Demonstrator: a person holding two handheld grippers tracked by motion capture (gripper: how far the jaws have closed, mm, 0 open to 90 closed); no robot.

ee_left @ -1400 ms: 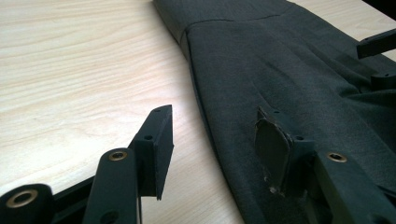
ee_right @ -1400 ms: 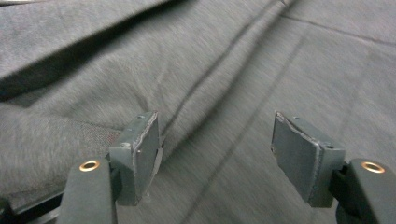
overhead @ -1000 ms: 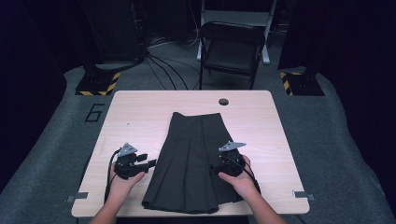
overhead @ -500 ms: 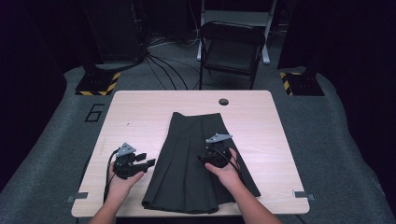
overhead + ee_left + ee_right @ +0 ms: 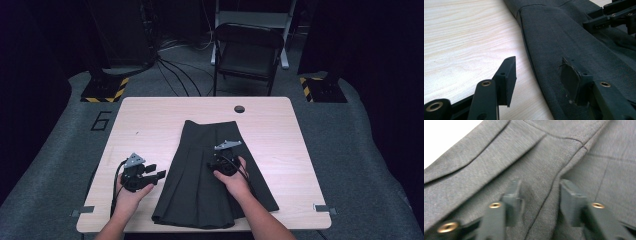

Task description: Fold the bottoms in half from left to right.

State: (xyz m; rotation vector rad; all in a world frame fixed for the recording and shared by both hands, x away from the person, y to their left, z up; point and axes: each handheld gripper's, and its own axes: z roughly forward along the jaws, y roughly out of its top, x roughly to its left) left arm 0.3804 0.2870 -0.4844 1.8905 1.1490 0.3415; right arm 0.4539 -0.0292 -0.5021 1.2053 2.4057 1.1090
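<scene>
A dark grey pleated skirt (image 5: 210, 170) lies flat on the light wooden table (image 5: 150, 120), waistband at the far end and hem toward the person. My left gripper (image 5: 159, 171) rests on the table just left of the skirt, open. Its jaws point at the skirt's left edge (image 5: 564, 37), and nothing is between them (image 5: 537, 62). My right gripper (image 5: 214, 162) is set down on the middle of the skirt. Its jaws (image 5: 541, 183) have just been closing and stand apart, with a pleat seam (image 5: 549, 192) of the cloth between them. It also appears at the top right of the left gripper view (image 5: 594, 18).
A folding chair (image 5: 247, 52) stands beyond the table's far edge, with cables on the floor beside it. A round hole (image 5: 239, 108) sits near the table's far edge. Yellow-and-black striped bases (image 5: 105, 90) (image 5: 320, 87) flank the table.
My right gripper has moved left from near the skirt's right edge to the middle of the skirt, and its jaws have narrowed. The left gripper has stayed in place.
</scene>
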